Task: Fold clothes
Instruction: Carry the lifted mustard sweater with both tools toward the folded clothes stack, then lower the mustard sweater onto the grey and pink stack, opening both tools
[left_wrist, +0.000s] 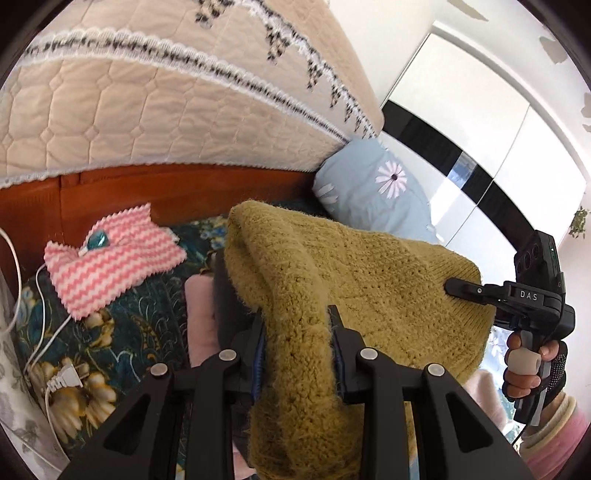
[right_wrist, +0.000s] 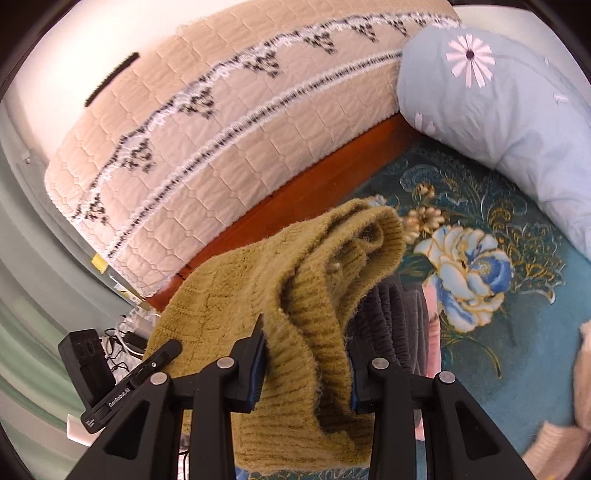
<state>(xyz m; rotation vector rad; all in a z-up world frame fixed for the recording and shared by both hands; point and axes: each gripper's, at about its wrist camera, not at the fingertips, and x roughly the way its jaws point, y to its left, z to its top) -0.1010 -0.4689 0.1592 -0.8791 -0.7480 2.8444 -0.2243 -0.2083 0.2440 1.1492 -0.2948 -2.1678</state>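
An olive-green knitted sweater (left_wrist: 369, 280) hangs lifted above the bed, held at two places. My left gripper (left_wrist: 297, 321) is shut on a thick fold of the sweater. My right gripper (right_wrist: 306, 336) is shut on the sweater's (right_wrist: 325, 266) ribbed edge. The right gripper also shows in the left wrist view (left_wrist: 461, 288) at the right, clamped on the sweater's far side. The left gripper shows in the right wrist view (right_wrist: 162, 354) at the lower left. A dark ribbed garment (right_wrist: 388, 314) and a pink garment (left_wrist: 201, 321) lie under the sweater.
The bed has a teal flowered cover (right_wrist: 498, 236). A quilted beige headboard cover (left_wrist: 147, 99) stands behind, with a light-blue flowered pillow (left_wrist: 373, 188). A pink-and-white zigzag cloth (left_wrist: 110, 258), a white cable and a plug (left_wrist: 64, 380) lie at the left. A pale pink garment (right_wrist: 576, 387) lies at the right.
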